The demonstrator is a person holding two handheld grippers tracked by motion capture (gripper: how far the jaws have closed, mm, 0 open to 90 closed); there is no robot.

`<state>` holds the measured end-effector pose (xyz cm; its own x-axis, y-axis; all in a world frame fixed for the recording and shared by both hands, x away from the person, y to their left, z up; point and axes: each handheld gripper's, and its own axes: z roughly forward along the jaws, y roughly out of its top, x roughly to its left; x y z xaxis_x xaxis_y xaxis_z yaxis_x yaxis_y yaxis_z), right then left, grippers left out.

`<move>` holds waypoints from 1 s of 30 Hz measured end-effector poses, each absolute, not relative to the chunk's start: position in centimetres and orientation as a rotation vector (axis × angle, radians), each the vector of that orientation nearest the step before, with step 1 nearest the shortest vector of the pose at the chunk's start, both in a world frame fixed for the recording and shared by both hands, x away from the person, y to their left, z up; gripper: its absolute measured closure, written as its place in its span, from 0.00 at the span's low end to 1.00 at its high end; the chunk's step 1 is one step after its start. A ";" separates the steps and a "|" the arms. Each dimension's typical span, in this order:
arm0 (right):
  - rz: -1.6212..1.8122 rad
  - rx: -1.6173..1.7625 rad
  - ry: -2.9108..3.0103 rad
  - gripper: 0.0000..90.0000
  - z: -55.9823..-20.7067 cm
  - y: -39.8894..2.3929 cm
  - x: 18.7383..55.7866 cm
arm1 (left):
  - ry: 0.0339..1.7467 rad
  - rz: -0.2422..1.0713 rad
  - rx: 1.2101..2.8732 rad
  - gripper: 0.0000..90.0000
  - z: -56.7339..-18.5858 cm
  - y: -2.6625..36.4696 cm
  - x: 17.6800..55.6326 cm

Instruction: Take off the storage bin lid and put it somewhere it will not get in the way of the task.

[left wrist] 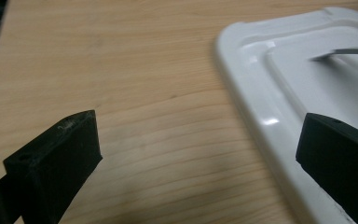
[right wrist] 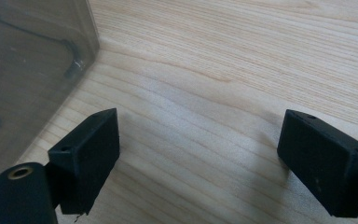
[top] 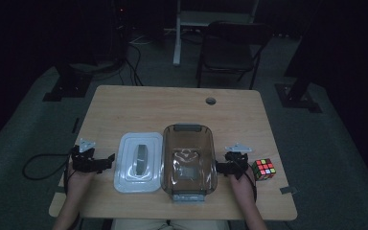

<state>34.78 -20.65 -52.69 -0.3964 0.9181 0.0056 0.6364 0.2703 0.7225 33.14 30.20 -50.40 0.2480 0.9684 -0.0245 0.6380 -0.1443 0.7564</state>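
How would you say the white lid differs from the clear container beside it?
The white lid is opaque and lies flat and shallow; the clear container is see-through, brownish and deep-walled. The lid sits nearer the left gripper, the container nearer the right gripper. Both are rounded rectangles, side by side on the wooden table.

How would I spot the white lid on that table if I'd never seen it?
Start at the wooden table. At its middle stands a clear brownish container; the white lid lies flat right beside it, toward the left gripper. It is the only opaque white, flat thing there, unlike the colourful cube.
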 end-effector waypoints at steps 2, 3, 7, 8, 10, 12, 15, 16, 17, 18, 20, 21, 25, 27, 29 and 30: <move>0.917 1.397 2.139 0.14 -52.7 -20.7 34.9 | 1.494 0.665 1.869 0.01 -50.6 30.3 33.1; 0.917 1.396 2.140 0.14 -52.7 -20.7 34.9 | 1.516 0.673 1.875 0.01 -50.7 30.3 33.1; 0.909 1.411 2.123 0.13 -52.7 -20.5 34.9 | 1.581 0.696 1.873 0.01 -51.1 30.5 33.2; 0.905 1.413 2.128 0.13 -52.7 -20.5 34.9 | 1.592 0.696 1.876 0.01 -51.2 30.5 33.2; 0.898 1.409 2.148 0.13 -52.5 -20.5 34.9 | 1.608 0.683 1.886 0.01 -51.4 30.5 33.2; 0.892 1.410 2.154 0.13 -52.5 -20.5 35.0 | 1.618 0.686 1.891 0.01 -51.7 30.5 33.2; 0.878 1.412 2.170 0.13 -52.3 -20.5 35.0 | 1.641 0.683 1.897 0.01 -52.0 30.5 33.3; 0.869 1.419 2.176 0.14 -52.3 -20.4 34.9 | 1.637 0.674 1.903 0.01 -52.1 30.5 33.4; 0.862 1.423 2.180 0.14 -52.2 -20.3 34.9 | 1.643 0.670 1.898 0.01 -52.2 30.6 33.4; 0.857 1.424 2.187 0.14 -52.1 -20.3 34.9 | 1.646 0.671 1.893 0.01 -52.3 30.6 33.4; 0.855 1.424 2.199 0.14 -52.1 -20.2 34.9 | 1.650 0.674 1.890 0.01 -52.3 30.6 33.4; 0.862 1.429 2.203 0.14 -52.0 -20.3 34.9 | 1.644 0.668 1.887 0.01 -52.3 30.6 33.4; 0.888 1.423 2.187 0.14 -51.2 -20.4 34.6 | 1.625 0.650 1.902 0.01 -52.3 30.6 33.4; 0.920 1.410 2.160 0.14 -50.3 -20.6 34.3 | 1.608 0.644 1.911 0.01 -52.3 30.6 33.5; 0.936 1.390 2.131 0.14 -49.3 -20.8 33.8 | 1.607 0.643 1.913 0.01 -52.3 30.6 33.5; 0.945 1.386 2.114 0.14 -48.8 -20.9 33.6 | 1.607 0.644 1.912 0.01 -52.3 30.6 33.5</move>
<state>33.60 -20.95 -48.81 -0.4015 0.9158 0.0062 0.6156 0.2649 0.7422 33.55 30.56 -52.34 0.1682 0.9857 0.0094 0.7199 -0.1293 0.6820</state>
